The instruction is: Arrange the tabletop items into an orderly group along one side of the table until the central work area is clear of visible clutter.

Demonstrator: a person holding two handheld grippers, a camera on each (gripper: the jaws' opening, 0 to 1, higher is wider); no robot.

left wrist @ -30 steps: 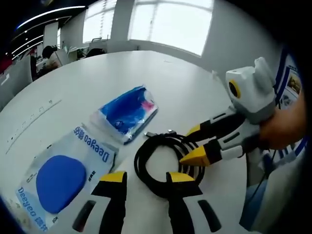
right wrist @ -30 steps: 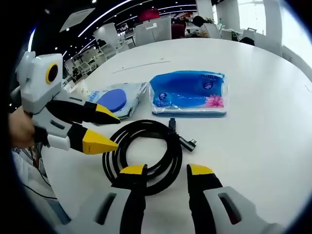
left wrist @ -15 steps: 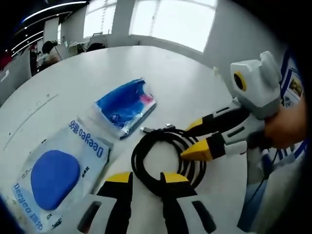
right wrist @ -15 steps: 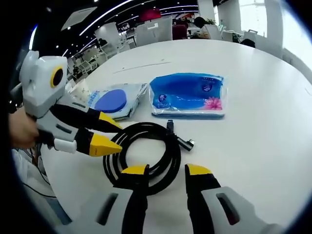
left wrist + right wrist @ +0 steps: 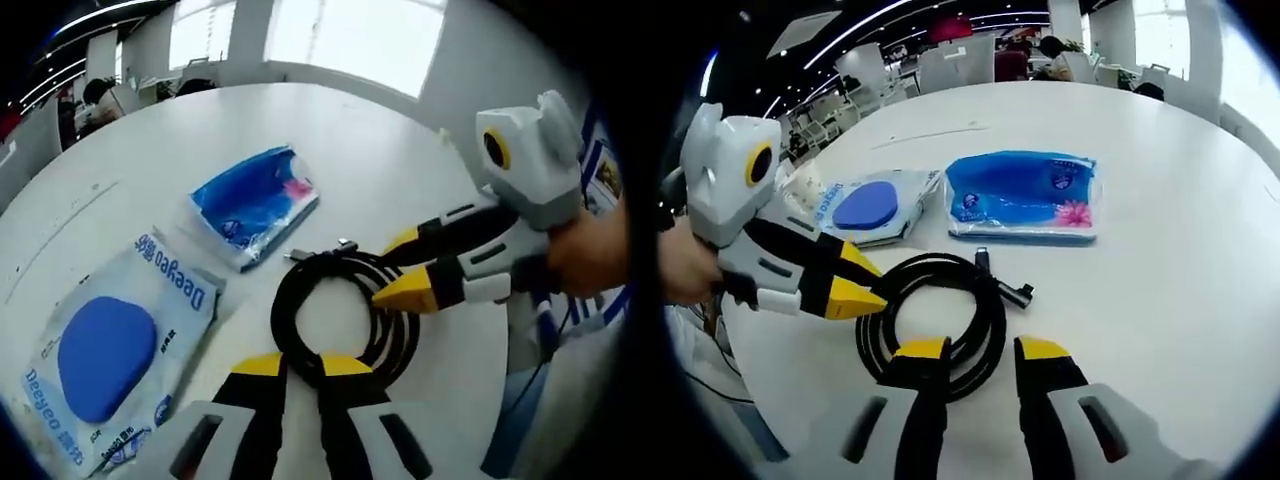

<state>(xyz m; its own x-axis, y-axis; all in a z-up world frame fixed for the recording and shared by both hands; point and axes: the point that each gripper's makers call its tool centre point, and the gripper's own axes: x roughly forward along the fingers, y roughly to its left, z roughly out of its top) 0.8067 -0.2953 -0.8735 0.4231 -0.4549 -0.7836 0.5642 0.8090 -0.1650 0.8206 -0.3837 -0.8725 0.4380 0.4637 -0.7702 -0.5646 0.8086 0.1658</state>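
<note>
Lying flat: clear pouch holding blue pad; tissue pack beside.

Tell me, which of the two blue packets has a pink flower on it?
The tissue pack, the all-blue one, has the pink flower at one corner. The other packet is mostly white with a blue oval and no flower.

Open-plan office: desk rows, ceiling light strips, windows.

bright window light glares off the table; fisheye edges bend and blur.
</note>
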